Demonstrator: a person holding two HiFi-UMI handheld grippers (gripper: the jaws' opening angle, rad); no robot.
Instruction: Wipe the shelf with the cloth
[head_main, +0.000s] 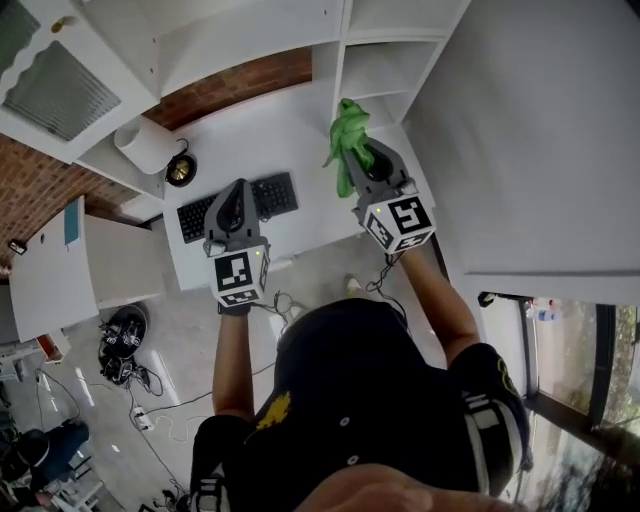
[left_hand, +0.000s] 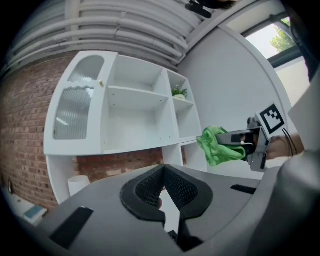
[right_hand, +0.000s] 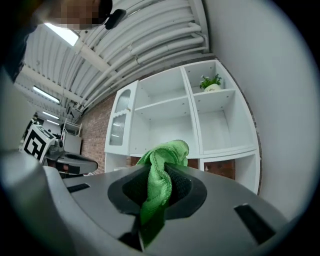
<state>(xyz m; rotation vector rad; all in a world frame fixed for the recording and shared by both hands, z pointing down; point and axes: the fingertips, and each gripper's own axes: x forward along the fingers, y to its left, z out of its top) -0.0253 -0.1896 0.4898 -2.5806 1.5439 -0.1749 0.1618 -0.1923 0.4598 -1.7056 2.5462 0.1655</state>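
Your right gripper (right_hand: 162, 172) is clamped on the green cloth (right_hand: 167, 152). The cloth runs as a twisted strand down the slot between the two jaws, squeezed from both sides by the black ribbed pads (right_hand: 181, 188). Its bunched end stands up past the fingertips, and a thinner tail trails back toward the camera.

Your left gripper (left_hand: 164, 170) holds nothing. Its jaws meet at the tips, and only a pale sliver shows through the gap behind them.

From the left gripper view, your right gripper sits off to the right and a little higher. The cloth puffs out of its front end, on the side facing the shelf.

In the head view both grippers are raised in front of you, well apart from each other. The left one shows over the black keyboard (head_main: 270, 195) on the white desk (head_main: 290, 130). The right one is nearer the desk's right edge, with the cloth leading ahead of the fingertips.

Beyond the jaws stands the white shelf (right_hand: 165, 107), an open unit of several compartments. The cloth is held in the air short of it and does not touch any board.

A small potted plant (right_hand: 211, 82) stands in the upper right compartment. A door with a rippled glass panel (left_hand: 75, 115) closes the left end. Red brick wall (left_hand: 25, 150) shows behind and under the unit.
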